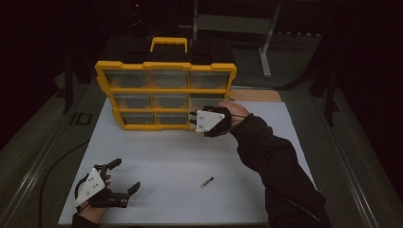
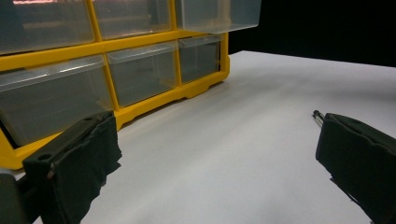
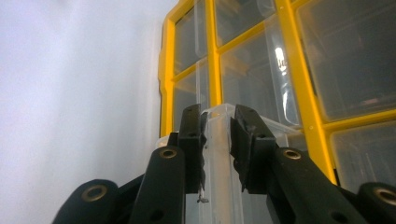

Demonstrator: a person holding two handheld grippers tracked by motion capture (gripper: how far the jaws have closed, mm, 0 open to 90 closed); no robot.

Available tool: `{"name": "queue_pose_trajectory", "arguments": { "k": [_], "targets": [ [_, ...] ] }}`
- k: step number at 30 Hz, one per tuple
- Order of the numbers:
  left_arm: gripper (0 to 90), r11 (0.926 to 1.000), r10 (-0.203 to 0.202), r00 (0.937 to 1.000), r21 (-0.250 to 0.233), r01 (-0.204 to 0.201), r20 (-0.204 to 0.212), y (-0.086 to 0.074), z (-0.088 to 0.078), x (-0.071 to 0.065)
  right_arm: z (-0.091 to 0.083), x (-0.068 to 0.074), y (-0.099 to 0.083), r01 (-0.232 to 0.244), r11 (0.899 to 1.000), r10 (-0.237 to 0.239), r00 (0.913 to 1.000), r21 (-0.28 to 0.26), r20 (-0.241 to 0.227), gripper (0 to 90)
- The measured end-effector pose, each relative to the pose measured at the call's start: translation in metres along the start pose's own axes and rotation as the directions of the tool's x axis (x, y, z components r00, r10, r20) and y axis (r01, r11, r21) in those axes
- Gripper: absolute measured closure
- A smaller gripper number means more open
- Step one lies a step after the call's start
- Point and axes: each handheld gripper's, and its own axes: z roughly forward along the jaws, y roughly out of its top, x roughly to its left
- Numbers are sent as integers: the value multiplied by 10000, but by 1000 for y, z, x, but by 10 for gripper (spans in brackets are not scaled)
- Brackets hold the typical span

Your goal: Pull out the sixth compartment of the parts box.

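Observation:
A yellow organizer (image 1: 165, 90) with clear drawers stands upright at the back of the white table (image 1: 190, 156). My right gripper (image 1: 192, 118) is at its lower right corner, turned on its side. In the right gripper view the gripper (image 3: 218, 116) is shut on the front lip of a clear drawer (image 3: 219, 154), a pad pressing on each side. My left gripper (image 1: 127, 174) rests near the front left corner, open with nothing between its jaws. In the left gripper view its wide-apart jaws (image 2: 215, 126) frame bare table, with the organizer (image 2: 140, 109) to the left.
A small dark pin-like part (image 1: 206, 182) lies on the table right of centre, and its tip (image 2: 318, 115) peeks from behind one left jaw. A right-column drawer (image 2: 219, 14) stands out from the frame. Dark floor and a grey stand (image 1: 266, 42) lie beyond.

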Motion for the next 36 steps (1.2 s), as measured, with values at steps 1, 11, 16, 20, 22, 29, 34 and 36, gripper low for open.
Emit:
{"name": "queue_pose_trajectory", "arguments": {
  "k": [1, 11, 16, 20, 22, 29, 34, 36],
  "targets": [
    [2, 10000, 6, 10000, 0, -6, -2, 0, 0, 0, 0, 0, -1, 24, 10000, -24, 10000, -22, -12, 741],
    [2, 10000, -5, 10000, 13, 5, 3, 0, 0, 0, 3, -1, -1, -143, 9999, 143, 9999, -4, 25, 737],
    [2, 10000, -13, 10000, 17, 13, 16, 0, 1, 0, 3, -2, -1, -141, 9999, 141, 9999, -5, -6, 736],
    [2, 10000, -9, 10000, 16, 9, 9, 0, 0, 0, 3, -2, -2, -88, 10000, 88, 10000, -34, -42, 736],
    [2, 10000, -8, 10000, -2, 8, 8, 0, 0, 0, 3, -3, -2, -7, 10000, 7, 10000, -52, -67, 736],
    [2, 10000, -6, 10000, 16, 6, 23, 0, 0, 0, 3, -3, -3, -71, 10000, 70, 9999, -58, -157, 736],
    [2, 10000, -12, 10000, 18, 12, 22, 0, 0, 0, 2, -4, -4, 96, 9999, -97, 9998, -83, -189, 736],
    [2, 10000, -21, 10000, 21, 21, 30, 0, 0, 0, 2, -4, -4, 135, 9999, -137, 9996, -85, -237, 737]
  ]
}}
